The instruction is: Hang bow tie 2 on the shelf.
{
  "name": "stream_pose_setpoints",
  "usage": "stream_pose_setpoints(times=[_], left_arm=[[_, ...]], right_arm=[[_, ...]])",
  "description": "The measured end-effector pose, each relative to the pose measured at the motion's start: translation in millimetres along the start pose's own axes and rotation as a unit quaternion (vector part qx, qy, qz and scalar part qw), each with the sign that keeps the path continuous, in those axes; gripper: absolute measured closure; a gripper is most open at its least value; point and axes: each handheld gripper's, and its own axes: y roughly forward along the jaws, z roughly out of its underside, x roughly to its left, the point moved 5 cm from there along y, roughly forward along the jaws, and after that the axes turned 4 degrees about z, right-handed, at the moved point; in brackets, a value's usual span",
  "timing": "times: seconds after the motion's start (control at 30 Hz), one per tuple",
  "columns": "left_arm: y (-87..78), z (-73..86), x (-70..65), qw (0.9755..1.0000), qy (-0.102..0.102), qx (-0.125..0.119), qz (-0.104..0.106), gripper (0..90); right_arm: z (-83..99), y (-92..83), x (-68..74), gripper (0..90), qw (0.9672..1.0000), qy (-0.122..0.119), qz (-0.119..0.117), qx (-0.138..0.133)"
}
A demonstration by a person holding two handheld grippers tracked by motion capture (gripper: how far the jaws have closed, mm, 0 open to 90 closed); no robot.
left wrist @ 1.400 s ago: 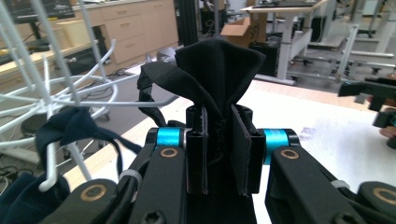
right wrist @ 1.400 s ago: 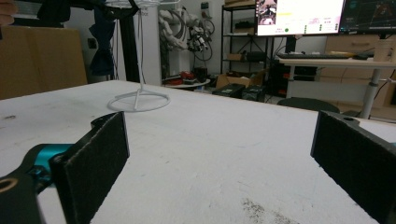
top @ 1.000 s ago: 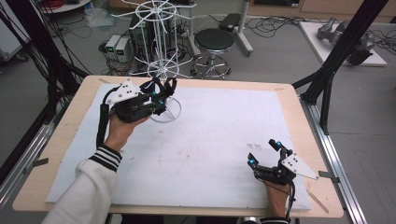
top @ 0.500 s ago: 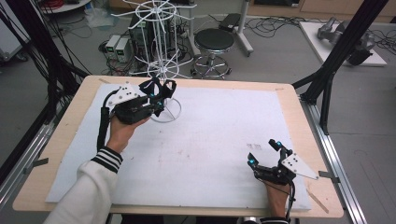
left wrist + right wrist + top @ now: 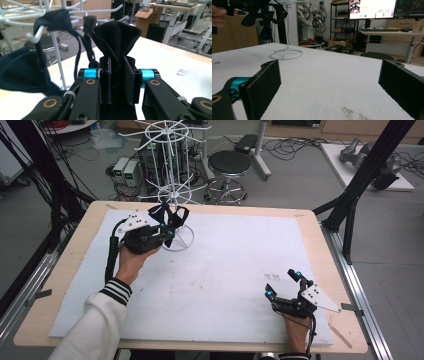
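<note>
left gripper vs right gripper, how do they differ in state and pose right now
The left gripper is shut on a black cloth; the right gripper is open, with nothing between its pads. The left gripper is raised beside the white wire rack at the table's far side; the right gripper sits low near the table's near edge. Both have black padded jaws with blue fittings.

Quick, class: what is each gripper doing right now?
Left gripper: closed on the dark cloth.
Right gripper: open, holding nothing.

Black cloth (image 5: 116,37) in black left tongs (image 5: 117,82) with blue joints. White wire rack (image 5: 172,167). Table (image 5: 310,220): pale wood rim, white sheet. Sleeve (image 5: 107,312): white, black-striped cuff. Right tongs (image 5: 285,282) black, blue tips.
</note>
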Motion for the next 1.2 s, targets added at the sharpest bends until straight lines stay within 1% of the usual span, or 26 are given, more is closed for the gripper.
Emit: stream_pose_setpoints(times=[0.1,0.13,0.27,0.3,0.4,0.53,0.63,0.67,0.73,0.77,0.8,0.83,0.87,0.9,1.03,1.1,1.17,1.2], left_arm=[[2.1,3.6,1.0,1.0,-0.002,0.008,-0.004,76.9],[2.7,4.8,1.5,0.9999,-0.002,0.011,-0.009,76.9],[4.6,8.2,2.2,0.9997,-0.001,0.02,-0.012,76.8],[4.8,9.5,2.6,0.9997,-0.002,0.024,-0.008,76.8],[5.1,12.4,4.0,0.9996,-0.009,0.024,-0.007,76.8],[4.4,13.0,4.0,0.9997,-0.008,0.024,-0.008,76.6],[4.4,13.2,3.8,0.9995,-0.018,0.024,-0.005,74.8],[4.5,13.6,4.0,0.9994,-0.023,0.026,-0.007,72.0],[4.8,14.6,3.3,0.9992,-0.031,0.027,-0.007,57.4],[4.1,15.1,2.6,0.9991,-0.031,0.027,-0.003,50.1],[3.0,15.3,1.7,0.9992,-0.031,0.024,0.005,41.8],[1.4,14.9,0.2,0.999,-0.035,0.02,0.019,33.4],[-0.4,14.4,-0.8,0.9988,-0.037,0.016,0.028,24.5],[-2.2,14.0,-1.8,0.9987,-0.037,0.017,0.032,20.4],[-9.2,13.4,-6.7,0.9986,-0.027,0.019,0.04,12.2],[-14.0,13.7,-10.3,0.9988,-0.017,0.016,0.044,12.2],[-19.7,15.4,-14.2,0.9992,0.003,0.007,0.039,12.2],[-23.9,18.0,-15.5,0.9992,0.021,0.006,0.035,12.2]], right_arm=[[0.0,0.0,0.1,3.5,1.0,0.0,0.0,0.0],[0.0,0.0,-0.1,3.6,1.0,0.0,0.0,0.0],[0.0,0.0,0.0,3.6,1.0,0.0,0.0,0.0],[-0.1,0.1,-0.2,3.6,1.0,-0.001,0.0,-0.001],[-0.1,0.3,-0.1,3.6,1.0,-0.002,0.0,-0.002],[0.0,0.2,0.2,3.6,1.0,-0.001,0.0,-0.001],[-0.1,0.3,0.2,3.6,1.0,-0.001,0.0,-0.002],[0.0,0.3,0.2,3.6,1.0,-0.003,0.001,-0.001],[0.0,0.2,0.1,3.6,1.0,-0.003,0.0,-0.002],[-0.1,0.2,0.2,3.6,1.0,-0.002,0.0,-0.002],[-0.3,0.4,-0.4,3.6,1.0,-0.005,0.0,-0.004],[-0.1,0.2,0.2,3.6,1.0,-0.002,0.0,-0.002],[0.0,0.2,0.2,3.6,1.0,-0.002,0.001,-0.002],[-0.1,0.3,0.1,3.6,1.0,-0.002,0.001,-0.002],[0.2,0.1,0.6,3.6,1.0,-0.001,0.0,0.001],[0.1,0.2,0.9,3.6,1.0,-0.001,0.0,0.001],[0.1,0.2,0.9,3.6,1.0,-0.002,0.001,0.001],[0.1,0.2,0.9,3.6,1.0,-0.002,0.001,0.001]])
